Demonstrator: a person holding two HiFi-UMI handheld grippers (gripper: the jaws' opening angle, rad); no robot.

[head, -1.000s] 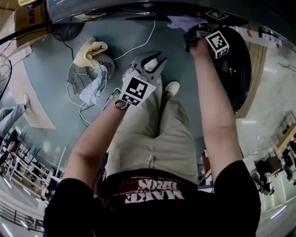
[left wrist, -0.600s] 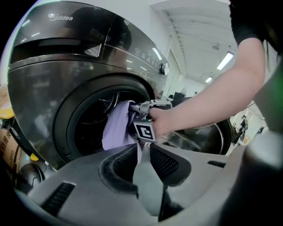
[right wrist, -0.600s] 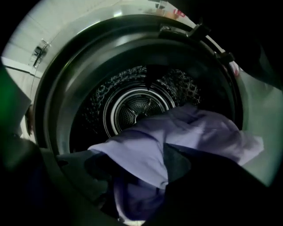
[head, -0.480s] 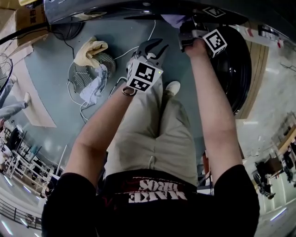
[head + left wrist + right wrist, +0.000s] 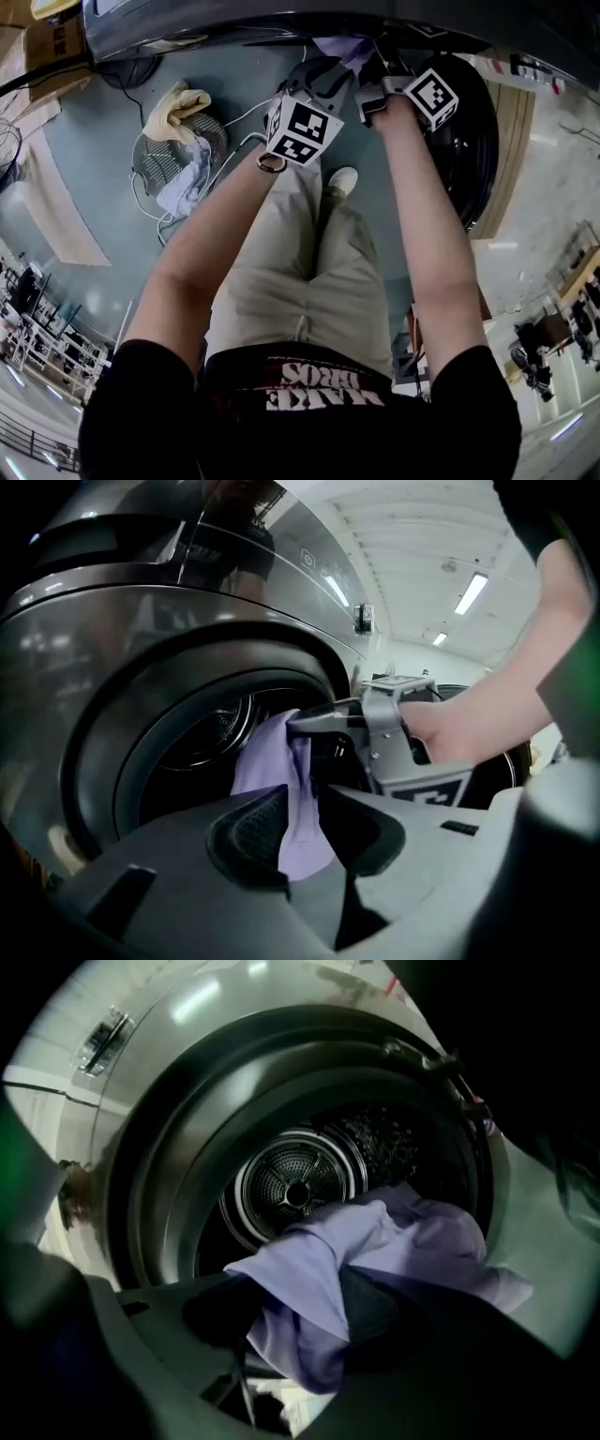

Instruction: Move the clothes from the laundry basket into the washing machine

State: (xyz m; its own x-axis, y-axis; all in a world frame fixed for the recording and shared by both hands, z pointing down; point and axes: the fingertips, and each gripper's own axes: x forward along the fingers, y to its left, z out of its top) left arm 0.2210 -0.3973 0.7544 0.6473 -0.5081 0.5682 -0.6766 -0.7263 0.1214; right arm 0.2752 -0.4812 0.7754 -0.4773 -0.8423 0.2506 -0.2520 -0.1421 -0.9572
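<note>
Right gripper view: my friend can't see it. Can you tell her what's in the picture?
A purple cloth is bunched between the jaws of the right gripper, which have just been closing on it. Behind it is the washer with its round door open, and the shiny metal drum shows deep inside.

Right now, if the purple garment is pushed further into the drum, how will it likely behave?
Probably floppy: the purple garment hangs in soft folds, so a push would likely crumple it rather than slide it whole. It looks thin, so probably light. Its hanging end may trail over the washing machine rim.
</note>
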